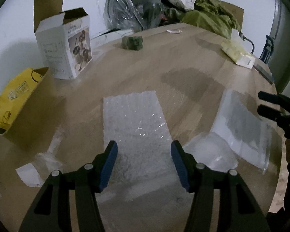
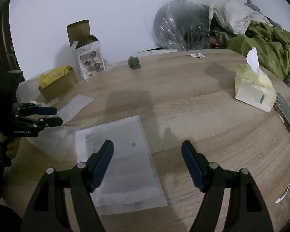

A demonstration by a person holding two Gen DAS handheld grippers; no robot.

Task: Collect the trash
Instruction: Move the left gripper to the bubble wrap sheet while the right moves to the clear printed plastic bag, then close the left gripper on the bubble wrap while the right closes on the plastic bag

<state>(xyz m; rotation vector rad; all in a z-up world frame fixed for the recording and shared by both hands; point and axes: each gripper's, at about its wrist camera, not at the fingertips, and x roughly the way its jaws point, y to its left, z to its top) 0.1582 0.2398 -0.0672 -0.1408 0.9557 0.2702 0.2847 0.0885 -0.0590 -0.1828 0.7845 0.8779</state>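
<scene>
Lying between the open left hand-held gripper (image 1: 144, 150) pads: bubble wrap (image 1: 135, 123).

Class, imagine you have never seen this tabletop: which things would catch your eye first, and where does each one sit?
Probably the two pairs of open blue-padded tongs: the left tongs hang over a bubble wrap sheet at the table's near edge, the right tongs over a clear sleeve holding printed paper. Next, the yellow bag in a brown box at far left, and the tissue pack at right.
</scene>
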